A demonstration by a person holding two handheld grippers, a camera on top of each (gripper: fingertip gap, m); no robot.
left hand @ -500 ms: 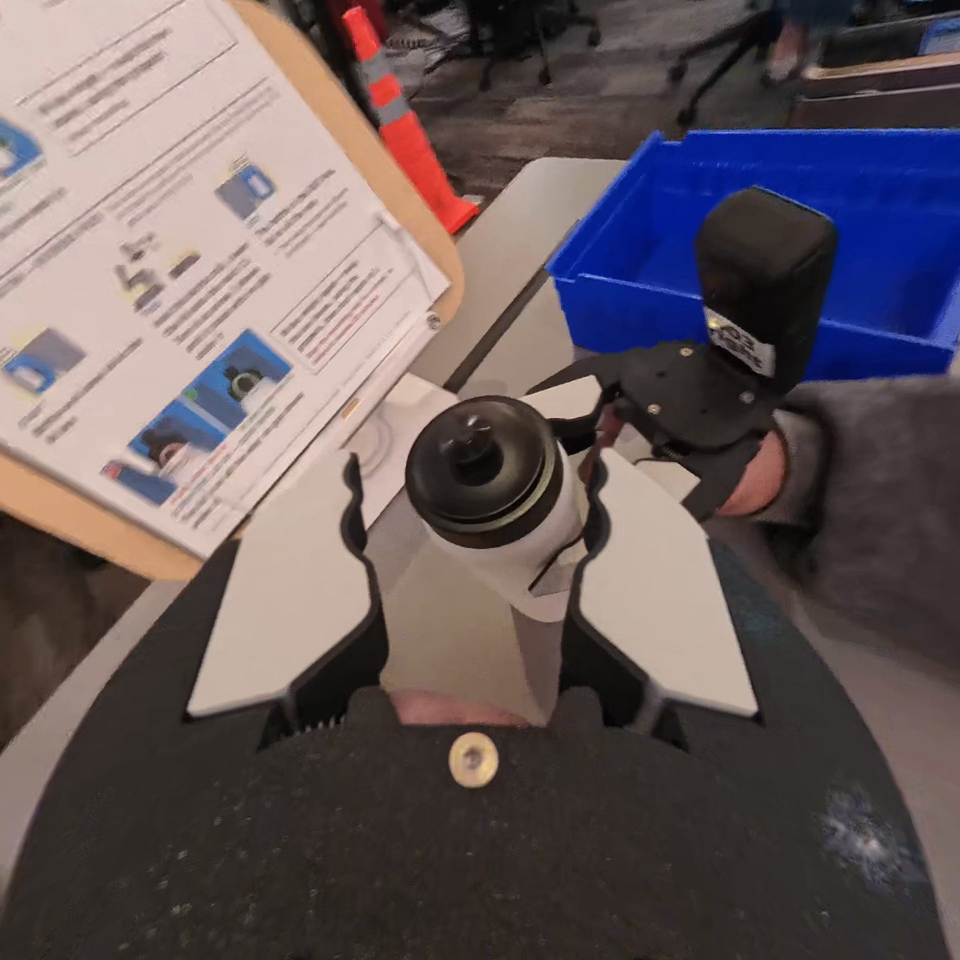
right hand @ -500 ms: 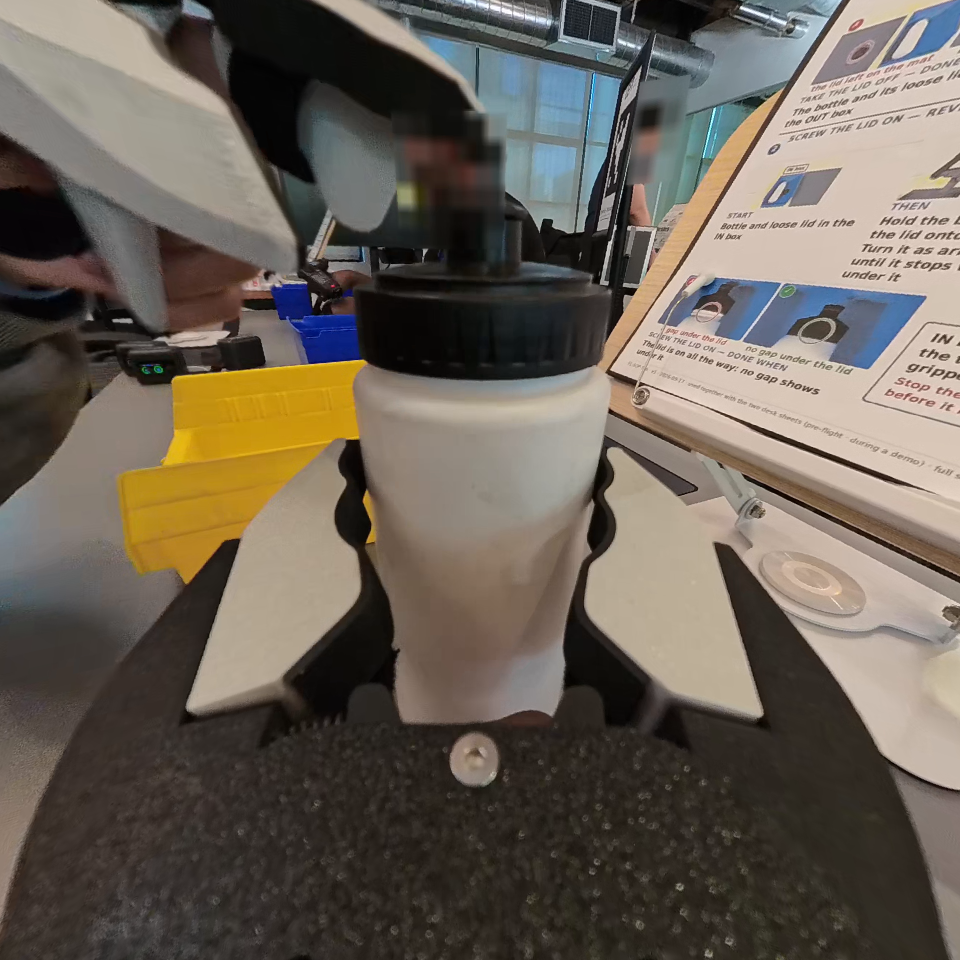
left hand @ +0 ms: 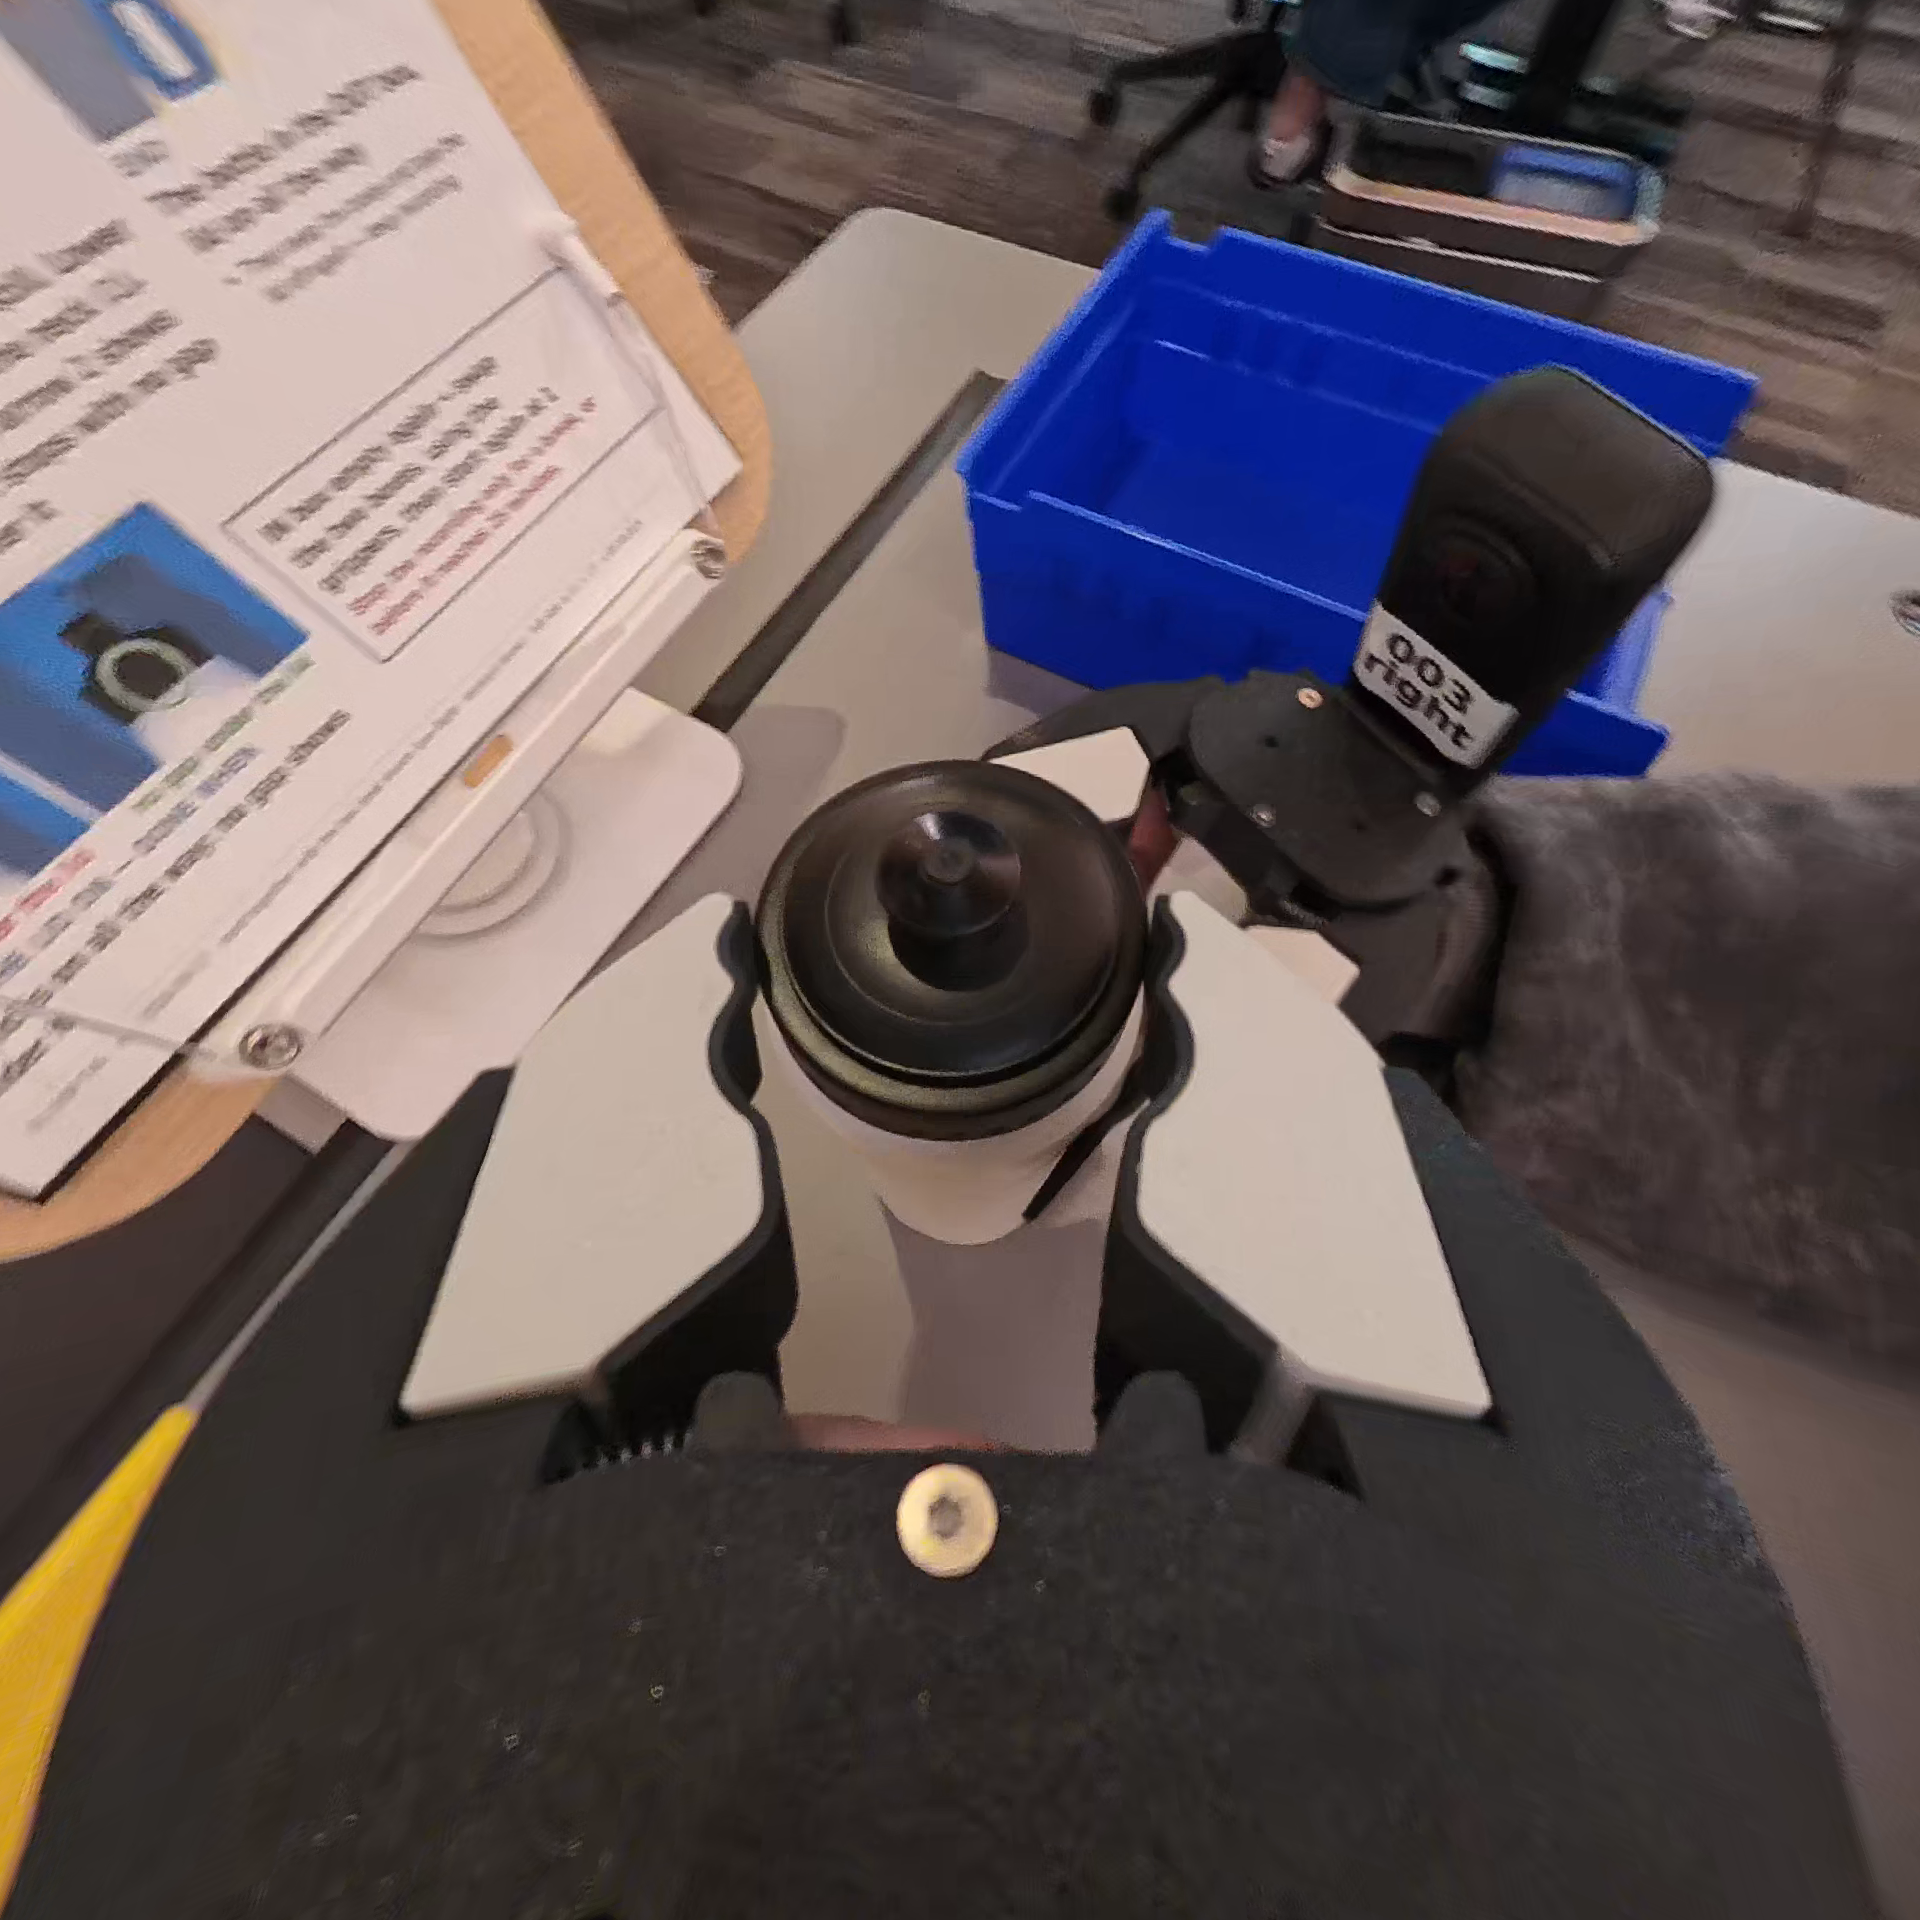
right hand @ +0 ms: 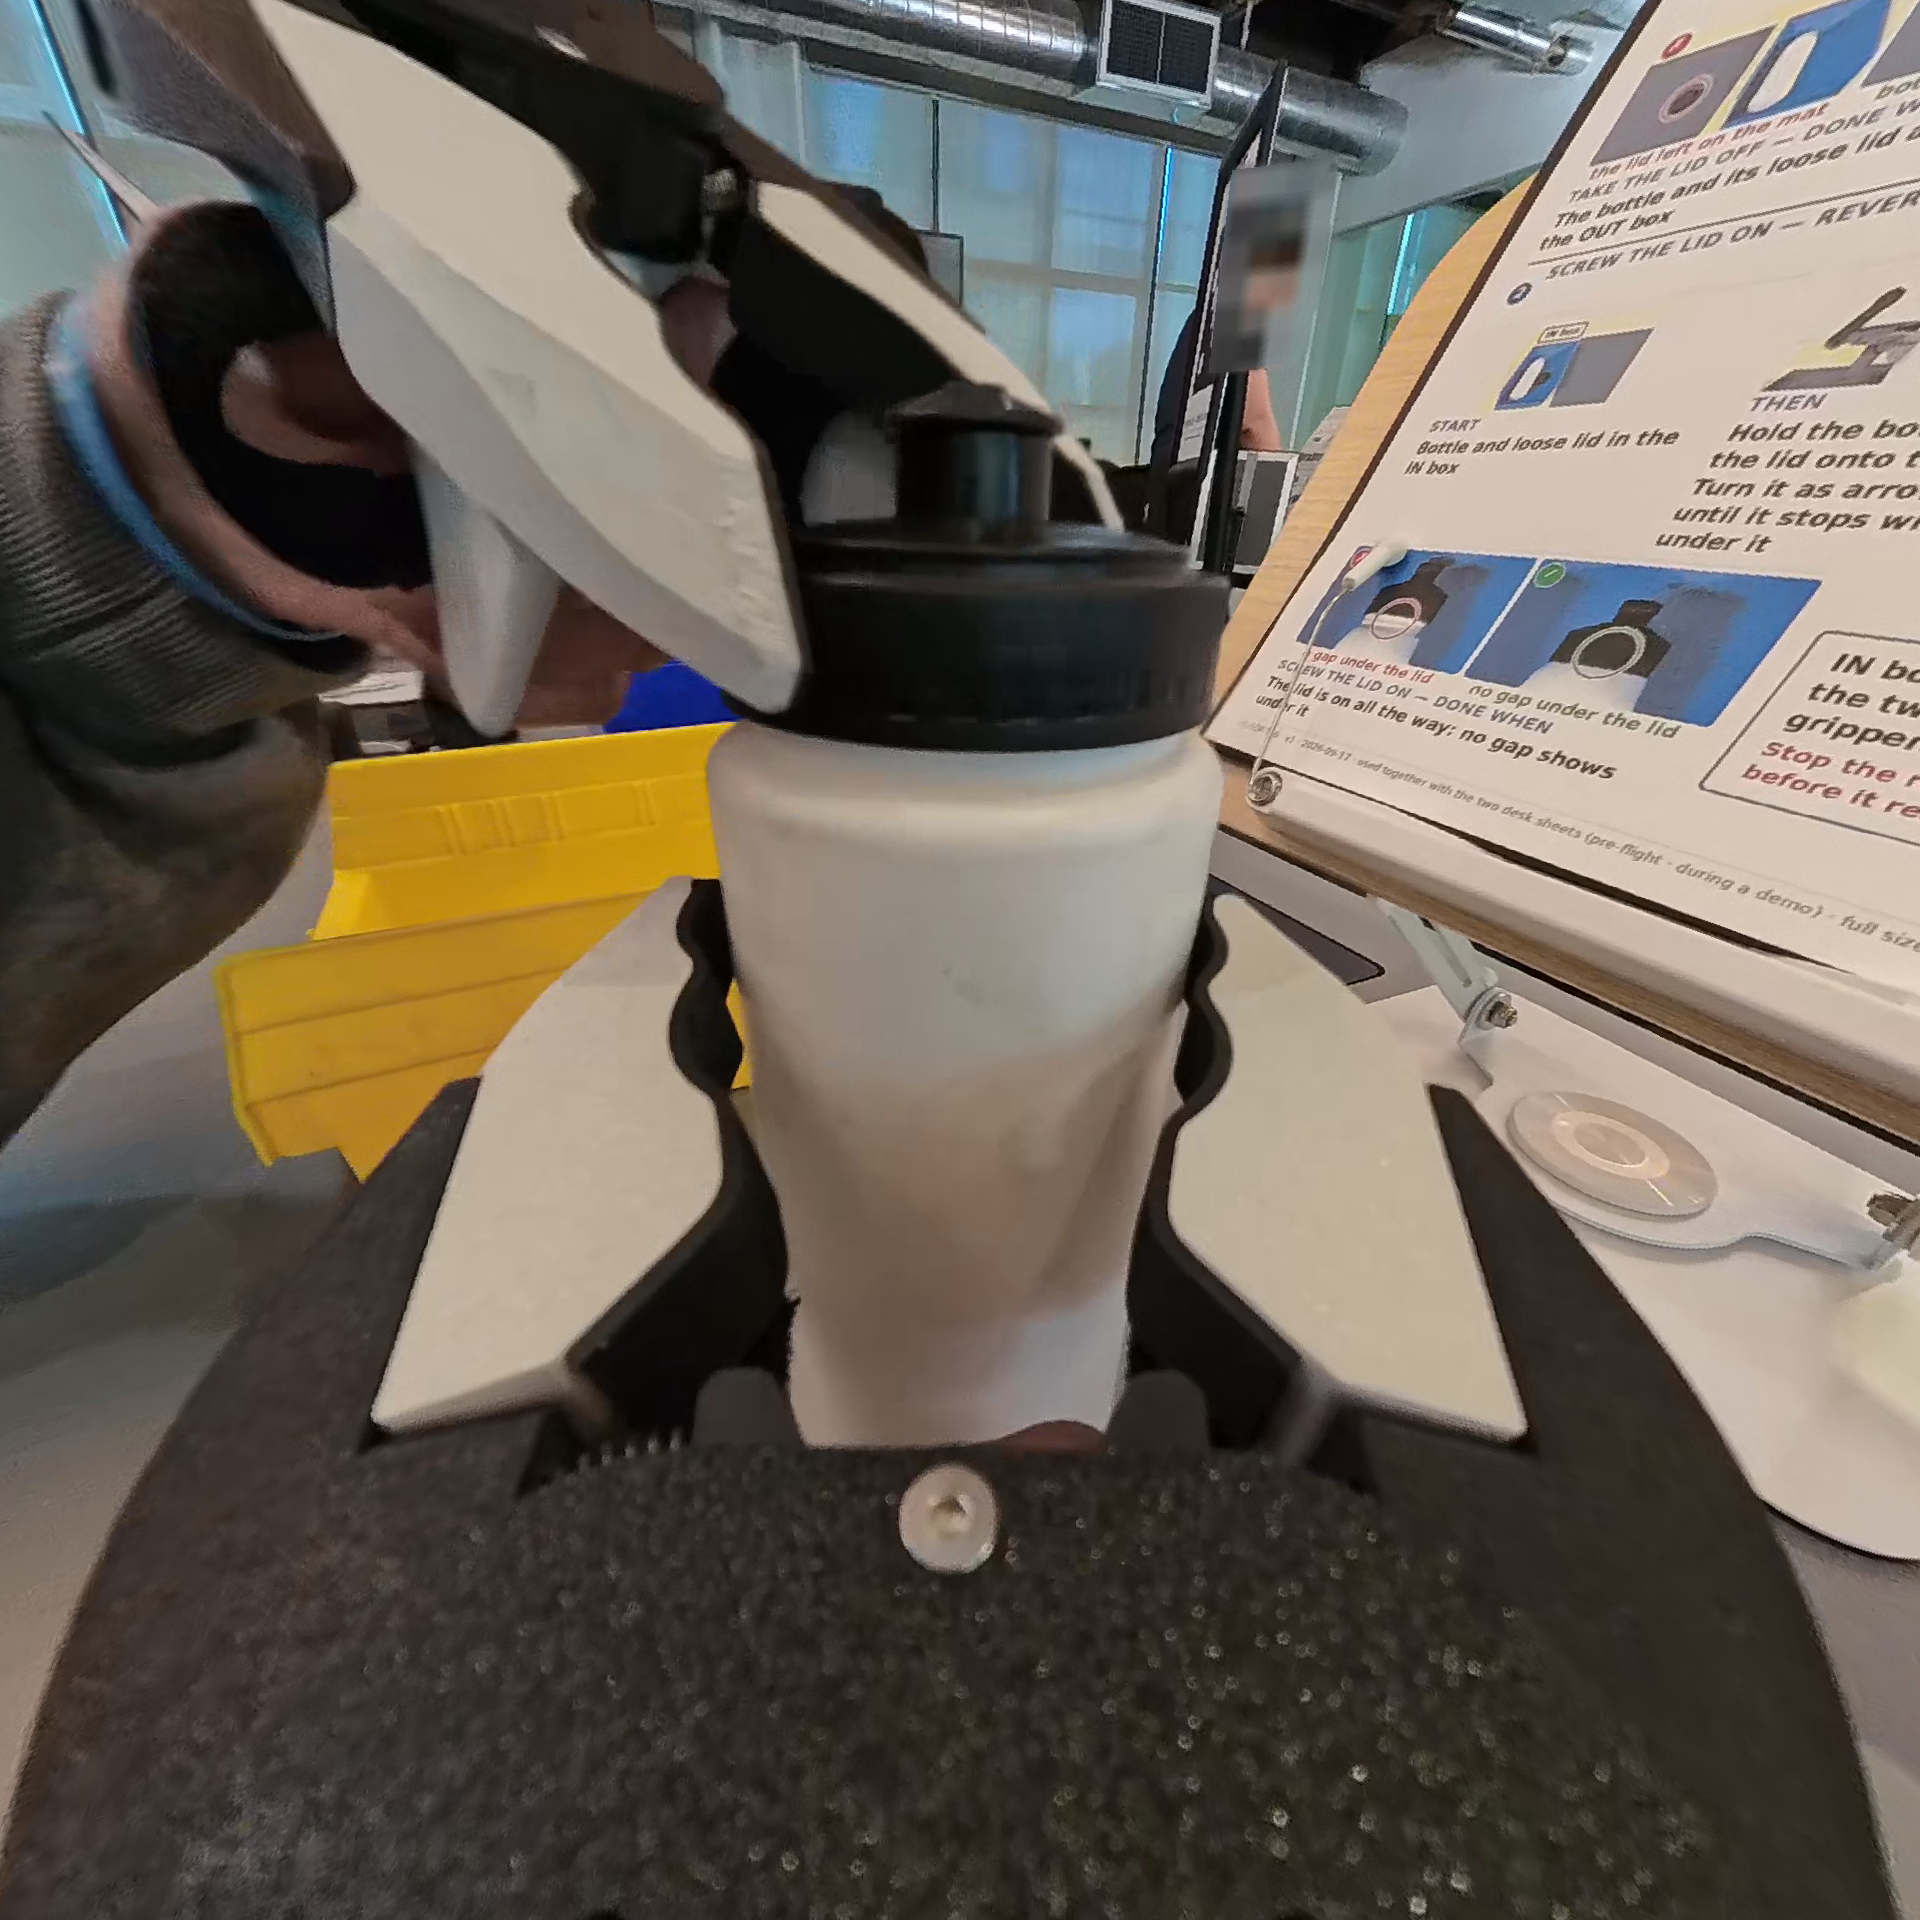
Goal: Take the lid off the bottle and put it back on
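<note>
The bench [left hand: 904, 395] carries everything, and the bottle [right hand: 966, 997] standing upright on it serves as the landmark. Behind the bottle in the right wrist view sits a yellow bin [right hand: 488, 883]; beyond it in the left wrist view is a blue bin [left hand: 1247, 488]; beside it leans an instruction board [right hand: 1621, 540]. The right tongs [right hand: 951, 1049] are clamped on the bottle's white body, holding it steady. The left tongs [left hand: 945, 977] come down over the top with their fingers [left hand: 623, 1143] either side of the black lid [left hand: 951, 935], at its rim; whether they already grip it I cannot tell. The lid sits fully on the bottle with no gap visible beneath, so by my reading unscrewing has not begun: removal and refitting both remain.
</note>
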